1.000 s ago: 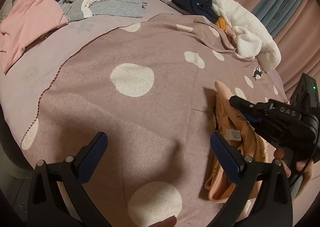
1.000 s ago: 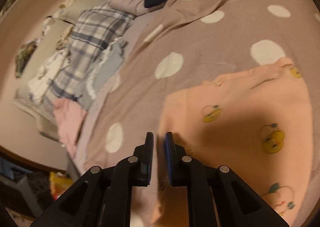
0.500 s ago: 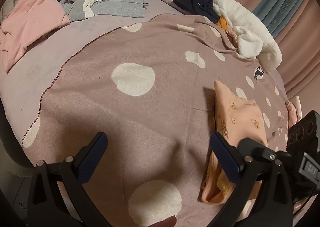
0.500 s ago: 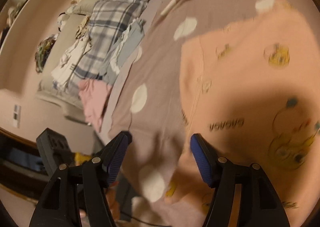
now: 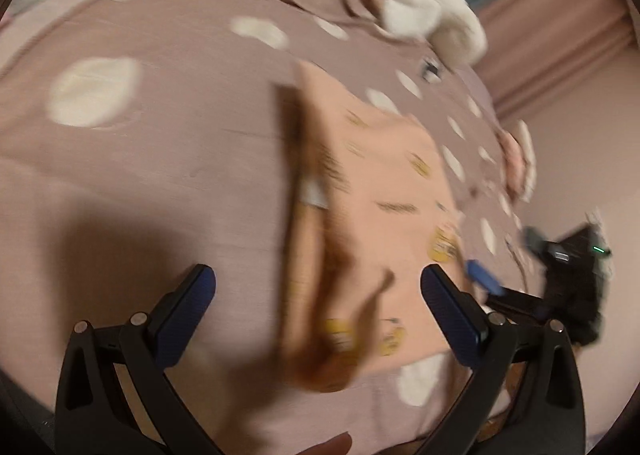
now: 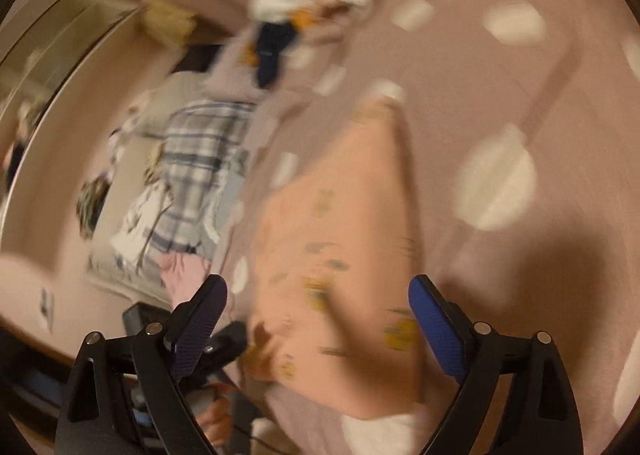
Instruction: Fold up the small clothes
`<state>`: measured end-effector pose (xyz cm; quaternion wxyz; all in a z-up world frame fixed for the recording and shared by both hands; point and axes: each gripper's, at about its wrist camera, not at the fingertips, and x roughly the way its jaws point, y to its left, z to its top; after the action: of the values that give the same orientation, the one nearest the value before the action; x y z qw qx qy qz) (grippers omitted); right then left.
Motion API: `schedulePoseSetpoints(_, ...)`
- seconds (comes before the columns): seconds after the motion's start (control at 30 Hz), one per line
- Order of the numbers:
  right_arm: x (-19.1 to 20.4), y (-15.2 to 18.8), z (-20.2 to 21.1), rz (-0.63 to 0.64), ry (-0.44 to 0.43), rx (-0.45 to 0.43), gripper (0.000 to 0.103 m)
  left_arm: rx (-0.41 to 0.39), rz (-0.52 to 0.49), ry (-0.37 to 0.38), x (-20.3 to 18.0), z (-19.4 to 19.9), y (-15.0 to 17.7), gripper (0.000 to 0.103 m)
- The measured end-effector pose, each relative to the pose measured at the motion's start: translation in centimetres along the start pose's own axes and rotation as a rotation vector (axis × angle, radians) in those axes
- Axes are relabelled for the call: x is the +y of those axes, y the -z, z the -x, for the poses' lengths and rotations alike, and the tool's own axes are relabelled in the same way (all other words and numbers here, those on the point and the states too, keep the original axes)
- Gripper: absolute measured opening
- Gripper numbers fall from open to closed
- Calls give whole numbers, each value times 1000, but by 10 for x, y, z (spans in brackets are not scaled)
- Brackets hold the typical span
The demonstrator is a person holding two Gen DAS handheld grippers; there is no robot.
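A small peach garment with yellow cartoon prints lies folded on the mauve polka-dot blanket. It also shows in the right wrist view. My left gripper is open and empty above the garment's near end. My right gripper is open and empty over the same garment from the other side. The right gripper's body shows at the right of the left wrist view. Both views are motion-blurred.
A white fluffy item and dark clothes lie at the blanket's far end. A plaid pillow and pink and grey clothes lie at the bed's head. Pink curtains hang beyond the bed.
The right gripper opened and let go of the peach garment, then drew back. The left gripper swung right, bringing the garment between its fingers. Both cameras are moving fast.
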<state>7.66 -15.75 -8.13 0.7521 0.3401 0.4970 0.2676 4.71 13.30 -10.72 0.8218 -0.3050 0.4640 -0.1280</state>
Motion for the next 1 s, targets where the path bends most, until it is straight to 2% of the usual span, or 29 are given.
schedulePoseSetpoints(0.07,-19,-4,-6,-41,9,20,92,31,1,28,-7,-12,1,103)
schedulePoseSetpoints(0.1,-24,-4,-7,-51,3,27,92,37,2,11,-10,-18,2,103)
schedulePoseSetpoints(0.17,-33,-6,-15,-88,-44,66,92,30,-7,-22,-14,-19,3,103)
schedulePoseSetpoints(0.23,-33,-8,-21,-76,-78,88,92,24,1,-4,-15,-16,3,103)
schedulePoseSetpoints(0.27,-33,-8,-20,-68,-79,94,92,20,26,29,-12,-14,2,103)
schedulePoseSetpoints(0.33,-33,-8,-20,-61,-80,103,92,28,89,156,-4,-10,2,103)
schedulePoseSetpoints(0.4,-35,-8,-19,-76,-83,101,92,83,112,291,-1,-11,3,103)
schedulePoseSetpoints(0.43,-36,-9,-17,-83,-87,98,92,93,102,310,-2,-11,4,103)
schedulePoseSetpoints(0.5,-36,-9,-16,-85,-86,98,92,115,87,248,-3,-13,4,103)
schedulePoseSetpoints(0.57,-35,-9,-16,-78,-79,98,92,134,91,235,-3,-14,4,103)
schedulePoseSetpoints(0.73,-34,-9,-16,-76,-68,107,92,84,177,271,11,-4,0,103)
schedulePoseSetpoints(0.87,-32,-11,-21,-81,-84,117,92,124,180,280,11,-13,-3,103)
schedulePoseSetpoints(1.0,-24,-13,-31,-57,-144,157,92,191,140,336,0,-28,-11,103)
